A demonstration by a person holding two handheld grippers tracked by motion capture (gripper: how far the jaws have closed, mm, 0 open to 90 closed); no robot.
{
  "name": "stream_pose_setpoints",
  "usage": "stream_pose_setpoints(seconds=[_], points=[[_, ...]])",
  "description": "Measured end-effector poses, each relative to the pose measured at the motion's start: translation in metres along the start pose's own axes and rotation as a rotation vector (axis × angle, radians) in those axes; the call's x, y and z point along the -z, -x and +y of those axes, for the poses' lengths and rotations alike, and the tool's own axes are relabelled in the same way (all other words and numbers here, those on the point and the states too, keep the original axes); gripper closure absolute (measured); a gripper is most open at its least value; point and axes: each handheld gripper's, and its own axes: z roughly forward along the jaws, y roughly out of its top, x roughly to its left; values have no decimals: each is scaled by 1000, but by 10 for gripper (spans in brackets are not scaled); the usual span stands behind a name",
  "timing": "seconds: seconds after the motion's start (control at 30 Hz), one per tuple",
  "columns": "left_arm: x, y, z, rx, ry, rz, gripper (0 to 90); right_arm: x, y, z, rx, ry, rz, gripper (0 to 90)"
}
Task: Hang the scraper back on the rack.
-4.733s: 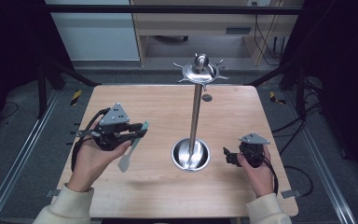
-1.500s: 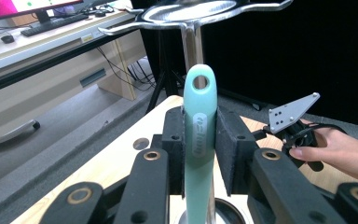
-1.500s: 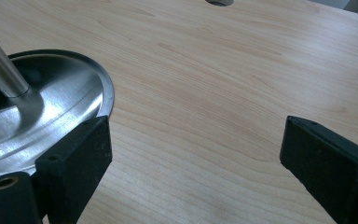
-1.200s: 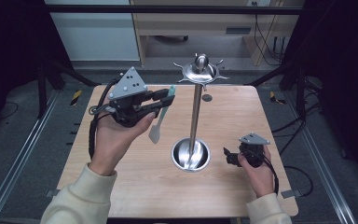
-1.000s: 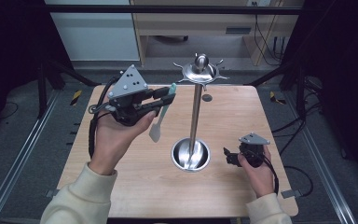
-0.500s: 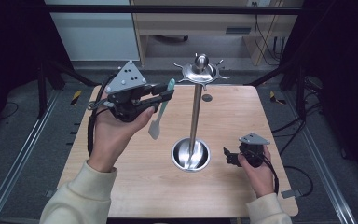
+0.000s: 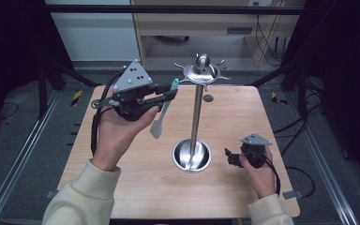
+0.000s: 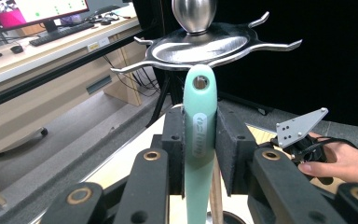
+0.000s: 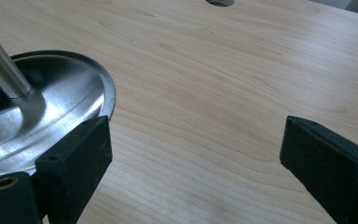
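High view shows the wooden table [image 7: 136, 187] with the steel stand [image 7: 197, 112] at its centre, its round dish base [image 7: 191, 155] holding nothing but the pole. Since half a second ago the left gripper [image 7: 168, 95] has moved closer to the hook ring [image 7: 201, 72], jaws clamped on the mint spatula [image 8: 199, 121]. The right gripper [image 7: 228, 156] rests near the right edge, jaws wide apart.

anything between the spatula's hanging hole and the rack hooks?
Nothing visible. The left gripper holds the mint spatula upright just short of the rack's hook ring; its hanging hole sits below the nearest hooks, open air between.
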Motion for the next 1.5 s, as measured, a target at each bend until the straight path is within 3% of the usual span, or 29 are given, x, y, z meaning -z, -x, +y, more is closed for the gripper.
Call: stream_pose_setpoints(seconds=[1.5], points=[[-20,-2,1,27,3,-32,739,1,0,0,-8,3,7,93]])
